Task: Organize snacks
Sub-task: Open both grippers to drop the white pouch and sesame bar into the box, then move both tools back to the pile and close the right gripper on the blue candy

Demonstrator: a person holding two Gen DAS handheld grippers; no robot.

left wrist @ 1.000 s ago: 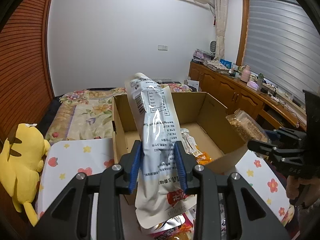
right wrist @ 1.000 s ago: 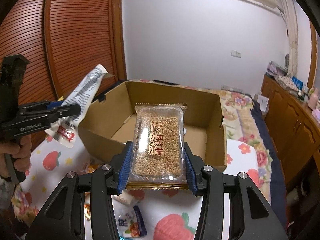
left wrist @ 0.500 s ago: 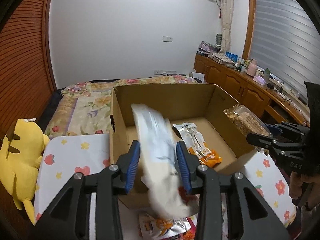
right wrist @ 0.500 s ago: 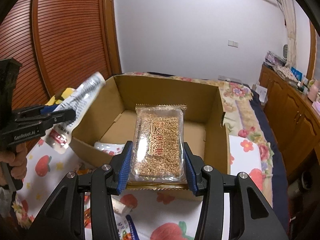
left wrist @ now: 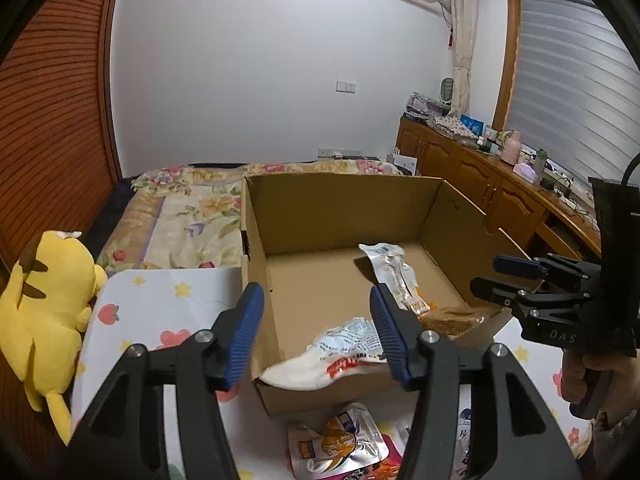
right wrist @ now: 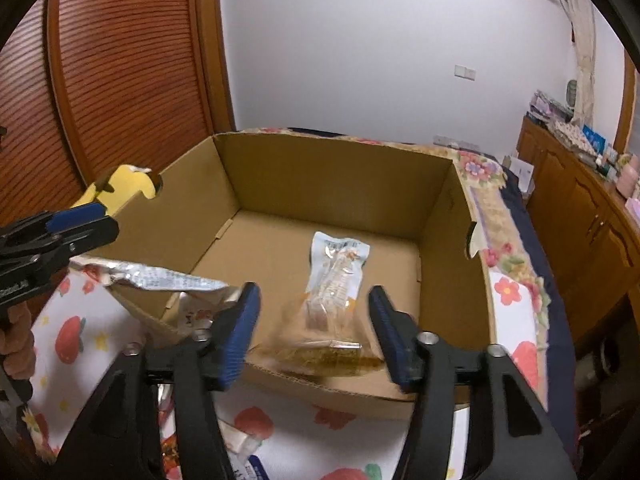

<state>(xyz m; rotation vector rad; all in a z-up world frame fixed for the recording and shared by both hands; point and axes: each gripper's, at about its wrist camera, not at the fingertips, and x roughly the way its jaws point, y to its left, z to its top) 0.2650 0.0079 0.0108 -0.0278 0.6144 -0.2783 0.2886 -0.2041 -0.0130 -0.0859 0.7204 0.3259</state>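
Observation:
An open cardboard box (left wrist: 340,208) stands on a flowered tablecloth. My left gripper (left wrist: 316,332) hovers at its near wall with its jaws opening. The silver-white snack packet (left wrist: 344,350) lies free below them, draped over the box's rim (right wrist: 160,280). My right gripper (right wrist: 314,332) is over the box's other side (left wrist: 490,274), jaws also opening. The clear grain-bar packet (right wrist: 320,350) drops between them, blurred, onto the box edge (left wrist: 452,316). A clear-and-orange packet (right wrist: 336,276) lies on the box floor. The left gripper (right wrist: 100,224) shows at the left of the right wrist view.
Loose snack packets (left wrist: 340,448) lie on the tablecloth in front of the box. A yellow plush toy (left wrist: 48,312) sits to the left. A bed with a floral cover (left wrist: 188,216) is behind the box. Wooden cabinets (left wrist: 480,192) run along the right wall.
Both grippers have opened wider. The silver-white packet left the left jaws and fell onto the box rim. The grain-bar packet slipped from the right jaws toward the box. The right gripper moved closer to the box.

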